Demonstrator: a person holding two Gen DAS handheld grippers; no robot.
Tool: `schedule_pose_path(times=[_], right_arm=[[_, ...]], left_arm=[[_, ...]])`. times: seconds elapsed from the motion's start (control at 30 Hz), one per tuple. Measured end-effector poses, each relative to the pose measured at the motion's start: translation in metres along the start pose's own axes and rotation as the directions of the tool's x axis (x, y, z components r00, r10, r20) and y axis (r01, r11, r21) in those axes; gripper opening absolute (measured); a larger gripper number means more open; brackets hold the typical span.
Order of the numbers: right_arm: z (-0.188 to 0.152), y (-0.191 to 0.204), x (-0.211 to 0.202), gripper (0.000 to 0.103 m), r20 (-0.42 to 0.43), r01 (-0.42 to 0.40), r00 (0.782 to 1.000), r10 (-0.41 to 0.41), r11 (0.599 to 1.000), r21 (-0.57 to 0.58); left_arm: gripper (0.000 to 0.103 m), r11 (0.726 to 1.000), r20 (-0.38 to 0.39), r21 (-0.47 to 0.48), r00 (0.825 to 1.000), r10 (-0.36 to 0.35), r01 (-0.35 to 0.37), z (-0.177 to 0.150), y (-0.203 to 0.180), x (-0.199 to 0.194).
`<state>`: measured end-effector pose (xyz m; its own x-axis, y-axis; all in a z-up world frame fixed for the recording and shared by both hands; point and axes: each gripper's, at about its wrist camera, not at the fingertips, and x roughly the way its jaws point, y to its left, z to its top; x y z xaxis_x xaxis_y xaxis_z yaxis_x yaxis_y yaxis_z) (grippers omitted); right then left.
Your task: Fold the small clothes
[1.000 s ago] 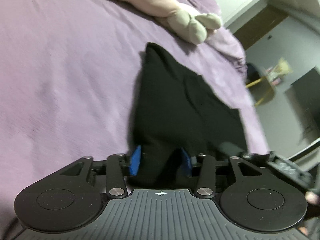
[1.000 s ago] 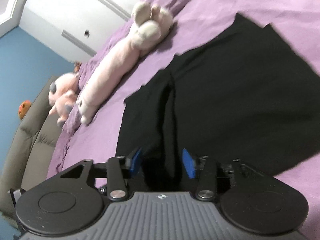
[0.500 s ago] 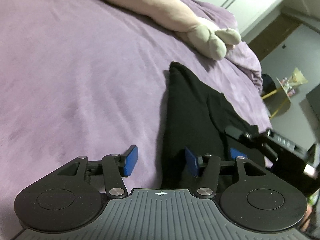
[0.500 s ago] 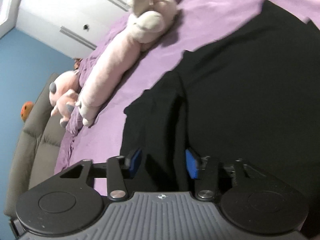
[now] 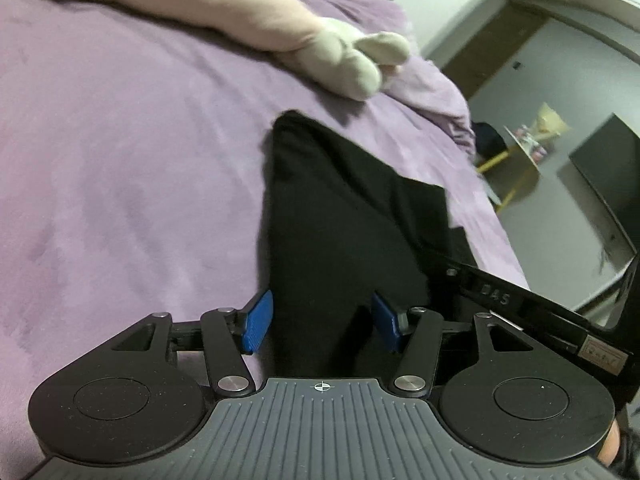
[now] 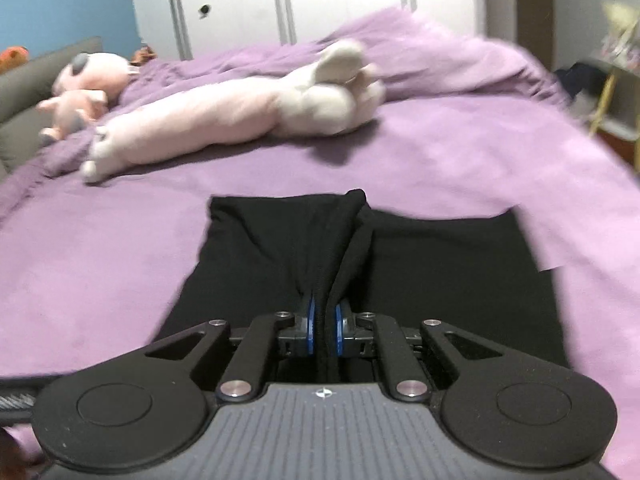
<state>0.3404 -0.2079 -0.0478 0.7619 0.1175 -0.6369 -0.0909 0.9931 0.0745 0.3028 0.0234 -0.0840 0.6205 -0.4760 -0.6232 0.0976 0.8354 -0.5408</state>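
Garment: black cloth [image 6: 440, 264] lies spread on the purple bed [image 6: 100, 264], in front of the long pink plush toy [image 6: 224, 116].
Right gripper [image 6: 324, 330]: blue fingers [image 6: 309, 330] clenched on a raised ridge of the cloth, which runs away from them toward the plush toy.
Left gripper [image 5: 322, 320]: blue fingers [image 5: 256, 322] spread apart, with black cloth [image 5: 344, 216] between them, not pinched.
Plush toy [image 5: 248, 20]: on the bed beyond the cloth's far corner, apart from it.
Second plush [image 6: 86, 84]: pink, at the long toy's far end.
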Motion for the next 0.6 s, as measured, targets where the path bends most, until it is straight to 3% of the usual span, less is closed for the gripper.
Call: schedule_pose_path(times=[0.1, 0.2, 0.33, 0.47, 0.53, 0.6], right_arm=[[-0.006, -0.03, -0.002, 0.009, -0.018, 0.117, 0.993, -0.116, 0.993, 0.016], [-0.016, -0.061, 0.007, 0.009, -0.075, 0.156, 0.986, -0.151, 0.986, 0.065], [-0.021, -0.09, 0.006, 0.017, -0.083, 0.044, 0.996, -0.03, 0.983, 0.181], [-0.019, -0.111, 0.012, 0.022, -0.079, -0.061, 0.993, 0.092, 0.94, 0.336], [-0.021, -0.111, 0.017, 0.016, -0.084, -0.075, 0.99, 0.112, 0.93, 0.359], [-0.019, -0.103, 0.017, 0.01, -0.084, -0.04, 0.994, 0.068, 0.953, 0.3]], left_arm=[[0.06, 0.999, -0.034, 0.029, 0.999, 0.021, -0.02, -0.008, -0.009, 0.008], [0.059, 0.999, -0.083, 0.034, 0.997, 0.004, -0.001, -0.017, -0.019, 0.019], [0.058, 0.995, -0.121, 0.096, 0.992, -0.018, 0.03, -0.027, -0.038, 0.028], [0.058, 0.994, -0.124, 0.111, 0.992, 0.0, 0.014, -0.032, -0.041, 0.031], [0.058, 0.995, -0.121, 0.104, 0.993, 0.008, 0.005, -0.033, -0.043, 0.03], [0.058, 0.994, -0.118, 0.108, 0.993, 0.023, -0.011, -0.033, -0.046, 0.029]])
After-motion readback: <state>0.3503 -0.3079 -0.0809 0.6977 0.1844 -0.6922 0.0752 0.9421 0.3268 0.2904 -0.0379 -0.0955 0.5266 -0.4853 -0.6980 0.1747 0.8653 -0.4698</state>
